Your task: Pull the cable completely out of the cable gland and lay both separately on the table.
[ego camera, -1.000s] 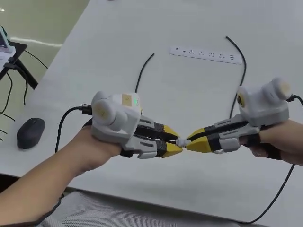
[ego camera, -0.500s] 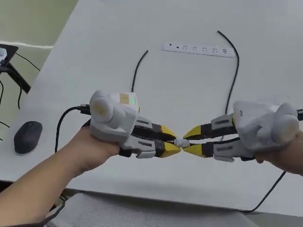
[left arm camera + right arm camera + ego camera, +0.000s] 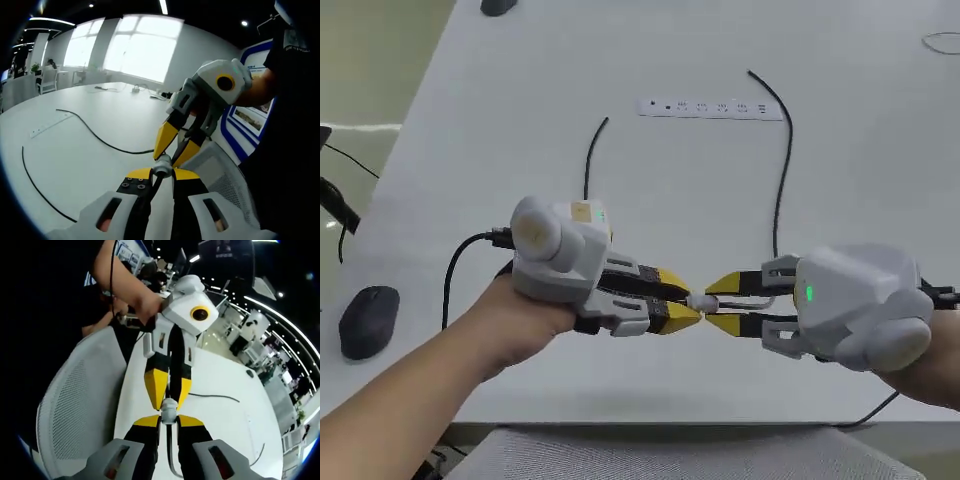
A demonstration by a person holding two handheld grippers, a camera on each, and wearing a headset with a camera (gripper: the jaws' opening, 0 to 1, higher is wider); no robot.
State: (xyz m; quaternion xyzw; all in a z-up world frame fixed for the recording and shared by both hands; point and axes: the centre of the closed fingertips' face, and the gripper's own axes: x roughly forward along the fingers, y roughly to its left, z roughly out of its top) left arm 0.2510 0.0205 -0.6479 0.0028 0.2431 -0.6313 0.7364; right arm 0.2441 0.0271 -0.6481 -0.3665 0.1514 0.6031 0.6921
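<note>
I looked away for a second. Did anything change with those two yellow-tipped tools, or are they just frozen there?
The right gripper rolled over about its own length, as if twisting, while its tips stayed in place. The left gripper kept its pose. The small white cable gland stayed pinched between both pairs of tips, above the table. The things on the table only seem to shift, because the headset camera moved.

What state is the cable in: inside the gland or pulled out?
Inside: the cable enters the gland at the right hand-held gripper's tips.
</note>
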